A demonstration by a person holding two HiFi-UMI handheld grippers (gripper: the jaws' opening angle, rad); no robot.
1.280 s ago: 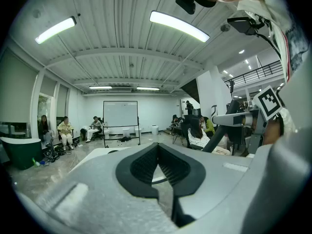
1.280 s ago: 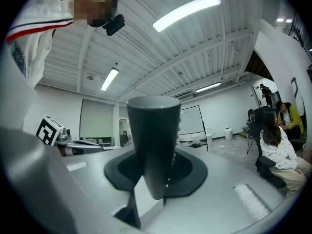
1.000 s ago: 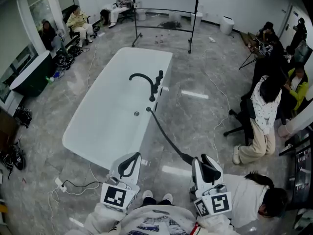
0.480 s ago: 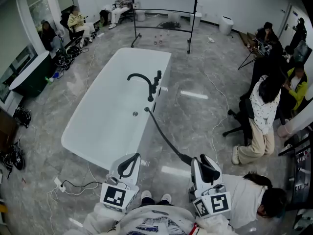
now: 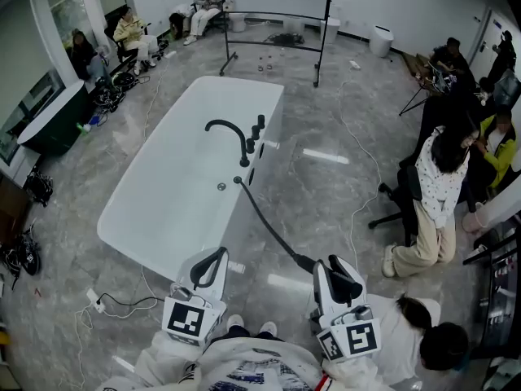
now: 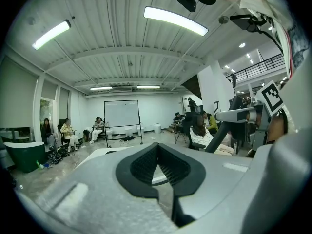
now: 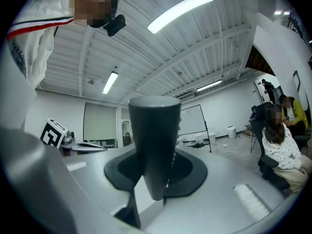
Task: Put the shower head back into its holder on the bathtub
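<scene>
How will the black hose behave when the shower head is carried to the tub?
Likely flexible: the hose runs in a slack curve from the bathtub rim to the shower head. It may tug sideways on the right gripper.

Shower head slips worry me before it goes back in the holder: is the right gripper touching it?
Touching. In its own view, the right gripper has both pads pressed against the sides of the dark shower head handle standing between them.

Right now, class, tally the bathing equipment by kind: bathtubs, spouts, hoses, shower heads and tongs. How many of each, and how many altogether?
Bathtub: 1
Black spout: 1
Black hose: 1
Shower head: 1
Tongs: 2, the left tongs and the right tongs
Total: 6
</scene>
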